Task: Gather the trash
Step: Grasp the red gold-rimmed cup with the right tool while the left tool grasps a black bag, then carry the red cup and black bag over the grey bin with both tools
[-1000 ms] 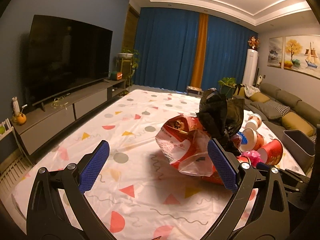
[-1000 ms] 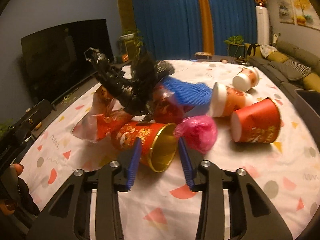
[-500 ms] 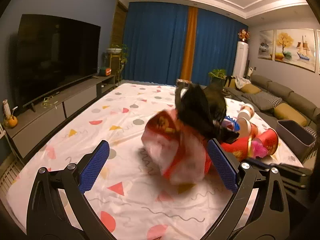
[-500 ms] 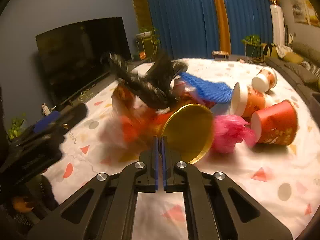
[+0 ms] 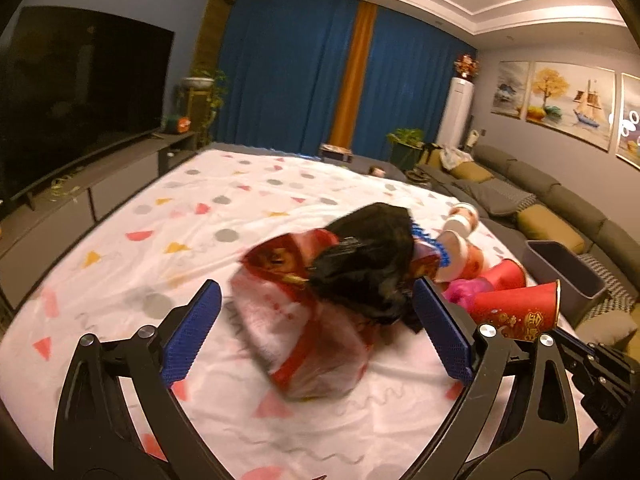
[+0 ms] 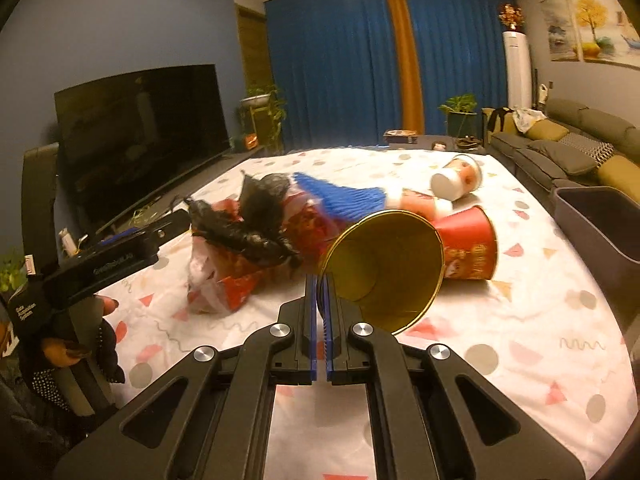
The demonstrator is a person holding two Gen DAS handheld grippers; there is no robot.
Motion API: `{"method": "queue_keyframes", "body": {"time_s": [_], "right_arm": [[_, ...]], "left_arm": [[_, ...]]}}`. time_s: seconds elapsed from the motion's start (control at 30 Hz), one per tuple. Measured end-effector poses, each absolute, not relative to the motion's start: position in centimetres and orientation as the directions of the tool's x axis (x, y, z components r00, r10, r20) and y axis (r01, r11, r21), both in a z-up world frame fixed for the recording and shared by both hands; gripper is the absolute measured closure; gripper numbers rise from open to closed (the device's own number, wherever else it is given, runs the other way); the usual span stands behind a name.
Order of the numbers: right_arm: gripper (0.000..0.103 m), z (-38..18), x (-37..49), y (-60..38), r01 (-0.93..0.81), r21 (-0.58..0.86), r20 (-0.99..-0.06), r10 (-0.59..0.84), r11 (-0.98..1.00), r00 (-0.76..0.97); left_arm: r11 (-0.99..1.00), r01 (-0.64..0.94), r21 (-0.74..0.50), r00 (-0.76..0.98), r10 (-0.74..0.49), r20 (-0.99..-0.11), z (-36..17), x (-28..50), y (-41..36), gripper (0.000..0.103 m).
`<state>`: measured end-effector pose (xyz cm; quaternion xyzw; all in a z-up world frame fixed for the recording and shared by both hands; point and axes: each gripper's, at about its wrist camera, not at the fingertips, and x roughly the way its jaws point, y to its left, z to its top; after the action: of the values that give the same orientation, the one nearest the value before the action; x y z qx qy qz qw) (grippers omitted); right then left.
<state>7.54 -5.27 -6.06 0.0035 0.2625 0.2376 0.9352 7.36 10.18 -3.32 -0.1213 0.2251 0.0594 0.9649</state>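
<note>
Right gripper pinches gold-lined cup rim, lifted so I can bin it | left gripper wide, jaws just narrowing slightly, blurred snack bag probably untouched between them

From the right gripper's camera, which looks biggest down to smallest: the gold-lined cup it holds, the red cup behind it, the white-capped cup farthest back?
1. gold-lined cup, largest, though nearness to the camera inflates it.
2. red cup.
3. white-capped cup, smallest, but farthest away, so its true size is unsure.
</note>
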Motion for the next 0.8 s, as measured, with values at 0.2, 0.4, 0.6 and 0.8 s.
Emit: {"method": "queue_keyframes", "body": {"time_s": [0.2, 0.4, 0.6, 0.8], "right_arm": [[0.099, -5.8, 7.4, -6.3, -0.430, 0.121, -0.474, 0.432, 0.895, 0.767], [0.099, -5.7, 7.4, -7.6, -0.414, 0.127, -0.468, 0.422, 0.902, 0.776], [0.099, -4.9, 6.5, -8.8, -0.402, 0.126, -0.441, 0.414, 0.907, 0.796], [0.099, -3.7, 5.5, -10.6, -0.373, 0.123, -0.397, 0.390, 0.920, 0.831]], "left_arm": [[0.961, -0.102, -0.256, 0.858, -0.045, -0.511, -4.3, 10.8, 9.6, 0.053], [0.967, -0.077, -0.244, 0.856, -0.061, -0.513, -4.4, 11.2, 8.8, 0.088], [0.967, -0.045, -0.251, 0.899, -0.070, -0.432, -1.7, 9.6, 8.2, 0.097], [0.971, 0.002, -0.239, 0.942, -0.082, -0.325, 2.1, 7.9, 6.8, 0.097]]}}
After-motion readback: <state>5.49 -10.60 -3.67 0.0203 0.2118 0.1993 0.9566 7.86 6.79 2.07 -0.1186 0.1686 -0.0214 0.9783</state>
